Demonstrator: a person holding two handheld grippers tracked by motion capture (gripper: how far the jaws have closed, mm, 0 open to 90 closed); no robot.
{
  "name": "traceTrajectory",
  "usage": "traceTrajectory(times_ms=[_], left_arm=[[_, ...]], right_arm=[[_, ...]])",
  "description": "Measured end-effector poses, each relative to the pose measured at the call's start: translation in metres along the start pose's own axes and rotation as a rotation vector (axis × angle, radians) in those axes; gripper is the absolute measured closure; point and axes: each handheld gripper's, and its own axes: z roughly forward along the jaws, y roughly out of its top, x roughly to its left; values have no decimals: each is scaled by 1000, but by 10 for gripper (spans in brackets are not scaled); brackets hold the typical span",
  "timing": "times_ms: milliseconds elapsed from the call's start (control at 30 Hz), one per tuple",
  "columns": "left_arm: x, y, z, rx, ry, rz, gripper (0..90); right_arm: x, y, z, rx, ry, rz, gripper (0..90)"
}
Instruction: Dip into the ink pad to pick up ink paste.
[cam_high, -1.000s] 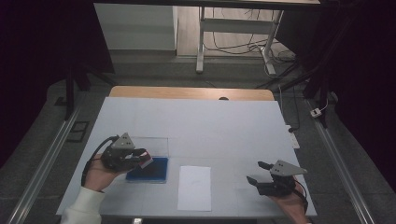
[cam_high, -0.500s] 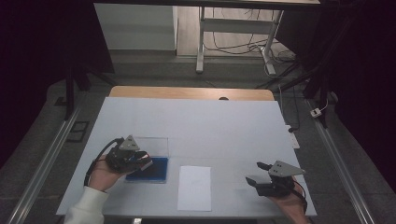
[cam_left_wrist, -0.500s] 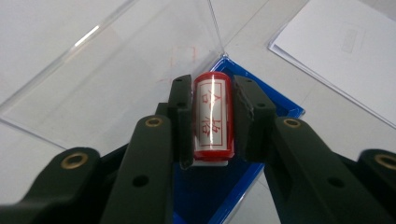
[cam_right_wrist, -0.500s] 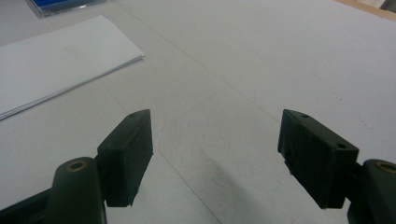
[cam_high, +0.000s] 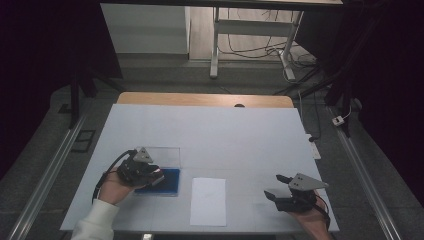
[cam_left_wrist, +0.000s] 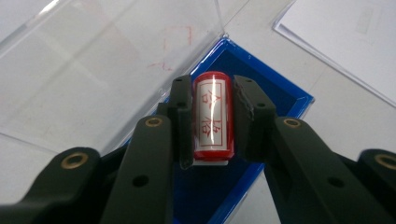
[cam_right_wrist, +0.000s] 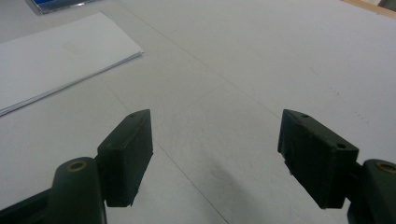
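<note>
Since the earlier frames, the left gripper (cam_high: 156, 176) has eased slightly toward the near edge of the table and sits lower over the blue tray (cam_high: 167, 186), while the right gripper (cam_high: 274, 187) has kept its place. Clamped between the left jaws is a red stamp (cam_left_wrist: 212, 116), its white face with red characters turned toward the camera, held just above the tray's dark blue inside. A clear lid (cam_left_wrist: 93, 70) lies open at 10 o'clock from the stamp, hinged to the tray. White paper (cam_high: 208, 201) lies at 3 o'clock from the tray, between the two hands. Right jaws stand wide apart with nothing between them, over the bare white table (cam_right_wrist: 261, 60), pointing toward 9 o'clock.
</note>
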Motion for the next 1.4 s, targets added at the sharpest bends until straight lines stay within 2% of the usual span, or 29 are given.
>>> traceTrajectory(times_ms=[367, 567, 700, 733, 900, 933, 1000, 1400], left_arm=[[0, 0, 0, 14, -3, -4, 703], [0, 2, 1, 31, -2, -21, 706], [-3, 3, 5, 52, 13, -12, 707], [-3, 3, 5, 54, 14, -12, 708], [-6, 3, 6, 53, 30, -1, 709], [-7, 3, 7, 53, 33, 0, 709], [-7, 2, 7, 53, 34, 0, 709], [-8, 2, 7, 50, 39, 4, 710]], right_arm=[[-1, -1, 1, 7, 2, 2, 266], [-1, 0, 0, 9, -1, 0, 269], [0, 0, 0, 13, -8, -2, 271], [1, 1, 1, 11, 2, 1, 272], [2, 2, 0, 20, -7, -7, 275], [2, 2, 0, 14, 2, -6, 275], [2, 2, 0, 19, -8, -7, 275], [2, 2, 1, 23, -2, -6, 277]])
